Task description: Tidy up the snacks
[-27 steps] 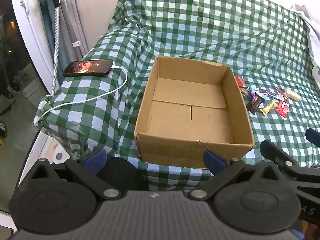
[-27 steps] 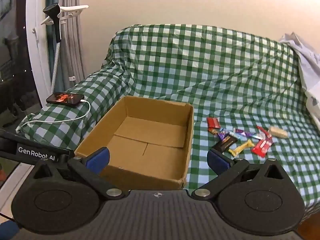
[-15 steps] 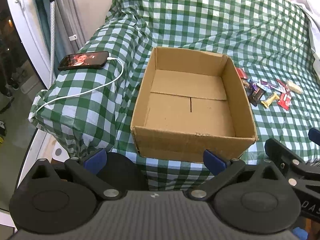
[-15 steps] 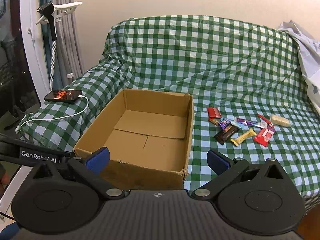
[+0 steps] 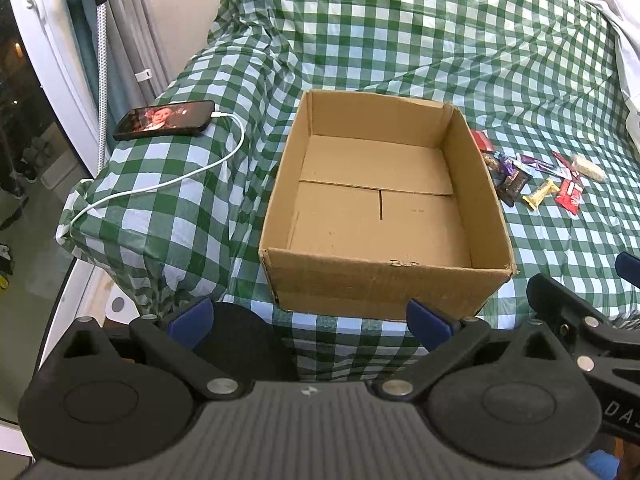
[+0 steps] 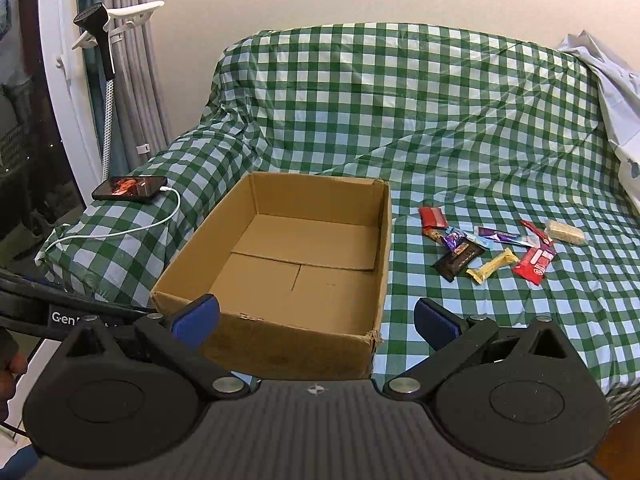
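Note:
An open cardboard box (image 5: 384, 292) (image 6: 276, 344) sits on the green checked sofa cover, with nothing inside it. Several wrapped snacks (image 6: 492, 244) (image 5: 532, 180) lie in a loose cluster on the cover to the box's right: red, purple, black and yellow wrappers and a pale bar. My left gripper (image 5: 308, 316) is open and holds nothing, just short of the box's near wall. My right gripper (image 6: 316, 318) is open and holds nothing, at the box's near right corner, well short of the snacks.
A phone (image 5: 166, 120) (image 6: 130, 188) with a lit screen lies on the sofa arm at left, on a white charging cable (image 5: 168, 184). A window frame and curtain stand further left. A pale cloth (image 6: 612, 92) drapes the sofa's right end.
Both grippers have risen and moved slightly closer to the sofa. The box and snacks have not moved. Both grippers stay open.

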A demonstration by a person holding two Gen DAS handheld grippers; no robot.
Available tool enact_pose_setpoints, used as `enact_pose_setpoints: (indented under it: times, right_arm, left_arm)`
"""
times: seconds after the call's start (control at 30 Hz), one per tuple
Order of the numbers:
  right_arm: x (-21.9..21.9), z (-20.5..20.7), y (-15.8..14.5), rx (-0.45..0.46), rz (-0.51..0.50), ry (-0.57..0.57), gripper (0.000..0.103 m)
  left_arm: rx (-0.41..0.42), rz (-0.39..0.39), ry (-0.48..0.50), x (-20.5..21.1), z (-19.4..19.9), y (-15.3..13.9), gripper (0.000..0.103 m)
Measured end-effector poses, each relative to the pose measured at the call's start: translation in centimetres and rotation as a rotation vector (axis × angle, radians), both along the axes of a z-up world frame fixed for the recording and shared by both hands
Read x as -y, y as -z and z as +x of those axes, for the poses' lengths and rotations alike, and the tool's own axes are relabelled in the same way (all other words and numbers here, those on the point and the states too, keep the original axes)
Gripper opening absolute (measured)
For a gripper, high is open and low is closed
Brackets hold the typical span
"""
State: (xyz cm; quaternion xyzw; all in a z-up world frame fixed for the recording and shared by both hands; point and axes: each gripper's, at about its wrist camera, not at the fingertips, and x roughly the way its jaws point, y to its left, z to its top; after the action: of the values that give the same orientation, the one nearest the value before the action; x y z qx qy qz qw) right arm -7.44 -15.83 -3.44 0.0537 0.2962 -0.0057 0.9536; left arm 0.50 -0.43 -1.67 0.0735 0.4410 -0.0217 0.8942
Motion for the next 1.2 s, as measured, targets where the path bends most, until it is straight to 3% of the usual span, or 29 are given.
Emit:
enact_pose_setpoints:
  times: [0.8, 1.2]
  right_arm:
    - [0.4, 0.0, 1.4, -0.008, 0.002, 0.014, 0.103]
    - [2.6, 1.3, 2.4, 0.009, 0.118, 0.04, 0.103]
  left_arm:
    - [-0.044, -0.038, 0.018, 0.6, 0.5, 0.7, 0.103]
    - [-0.069, -0.008, 0.017, 2.0, 1.9, 1.0, 0.103]
